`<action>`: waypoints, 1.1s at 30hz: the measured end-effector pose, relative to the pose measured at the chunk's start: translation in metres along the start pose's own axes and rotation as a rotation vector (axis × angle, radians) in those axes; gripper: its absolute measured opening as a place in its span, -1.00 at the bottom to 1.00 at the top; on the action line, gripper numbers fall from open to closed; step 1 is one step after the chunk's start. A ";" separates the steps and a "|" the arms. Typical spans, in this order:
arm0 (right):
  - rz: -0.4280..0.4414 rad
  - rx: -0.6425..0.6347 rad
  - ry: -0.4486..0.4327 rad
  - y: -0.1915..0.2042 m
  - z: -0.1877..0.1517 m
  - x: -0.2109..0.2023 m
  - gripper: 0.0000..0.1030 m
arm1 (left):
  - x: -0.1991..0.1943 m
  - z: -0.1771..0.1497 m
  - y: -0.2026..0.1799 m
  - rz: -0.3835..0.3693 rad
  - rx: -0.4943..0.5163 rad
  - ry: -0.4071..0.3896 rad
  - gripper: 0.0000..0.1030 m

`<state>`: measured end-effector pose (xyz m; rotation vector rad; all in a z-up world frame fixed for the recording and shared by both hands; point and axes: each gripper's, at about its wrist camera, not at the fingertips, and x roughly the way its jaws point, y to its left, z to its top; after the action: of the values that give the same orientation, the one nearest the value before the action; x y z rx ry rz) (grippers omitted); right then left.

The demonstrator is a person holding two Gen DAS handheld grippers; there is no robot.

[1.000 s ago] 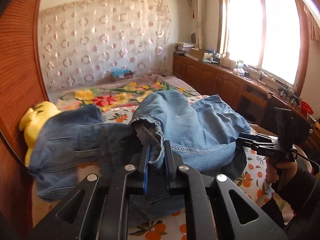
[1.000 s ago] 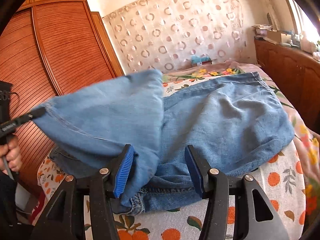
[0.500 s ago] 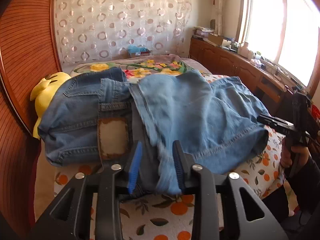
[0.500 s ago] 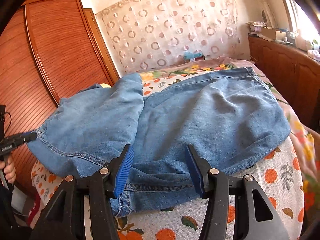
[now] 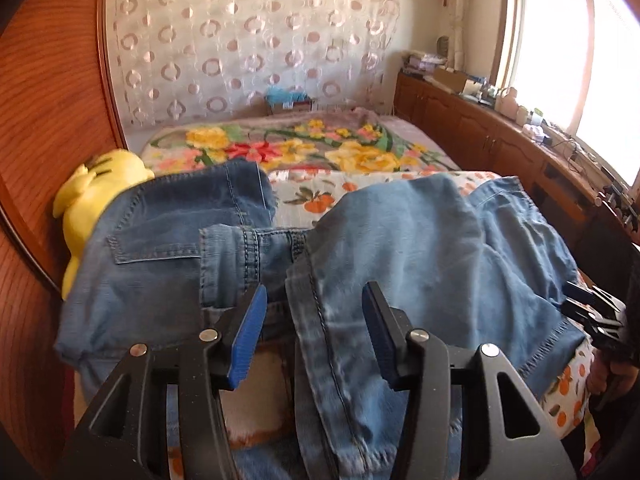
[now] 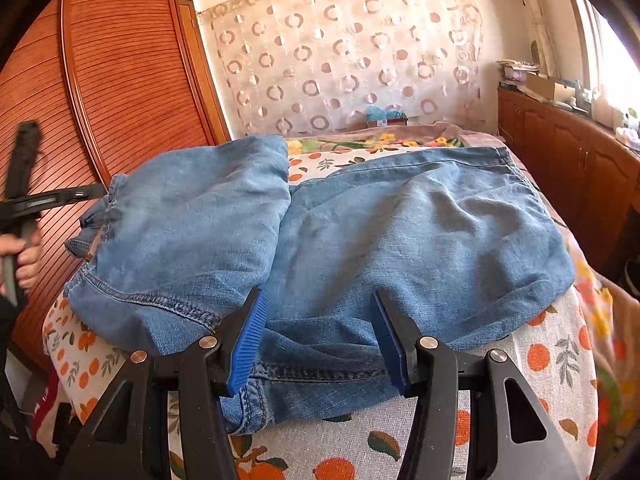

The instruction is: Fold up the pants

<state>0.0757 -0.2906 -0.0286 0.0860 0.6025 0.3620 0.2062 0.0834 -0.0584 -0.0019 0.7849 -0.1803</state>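
With the left tongs point(image 5: 312, 336) just opened and the right tongs point(image 6: 318, 340) parted, gripping nothing, the half-folded jeans point(image 6: 360, 240) on the bed point(image 6: 560, 360) overhang its near edge and may slide off.

Strong daylight floods in from the wood-framed window point(image 5: 576, 52) on the right and blows it out to white glare, while fisheye curvature bends the dark-vignetted edges and the left-wrist view is slightly motion-blurred.

Pants point(image 6: 360, 240) on bed point(image 6: 540, 380), wardrobe point(image 6: 120, 80) left
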 end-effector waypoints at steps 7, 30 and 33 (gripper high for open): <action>0.025 0.027 0.015 -0.010 0.002 0.001 0.07 | 0.010 -0.005 -0.009 -0.027 -0.007 -0.004 -0.62; 0.016 0.024 0.030 -0.011 0.007 0.005 0.07 | -0.057 -0.055 0.011 0.104 -0.077 -0.083 0.01; 0.016 0.025 0.031 -0.012 0.008 0.005 0.07 | -0.058 -0.080 -0.001 0.065 -0.056 -0.049 0.01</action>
<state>0.0875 -0.2994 -0.0266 0.1099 0.6371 0.3721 0.1096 0.0975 -0.0748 -0.0334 0.7400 -0.0962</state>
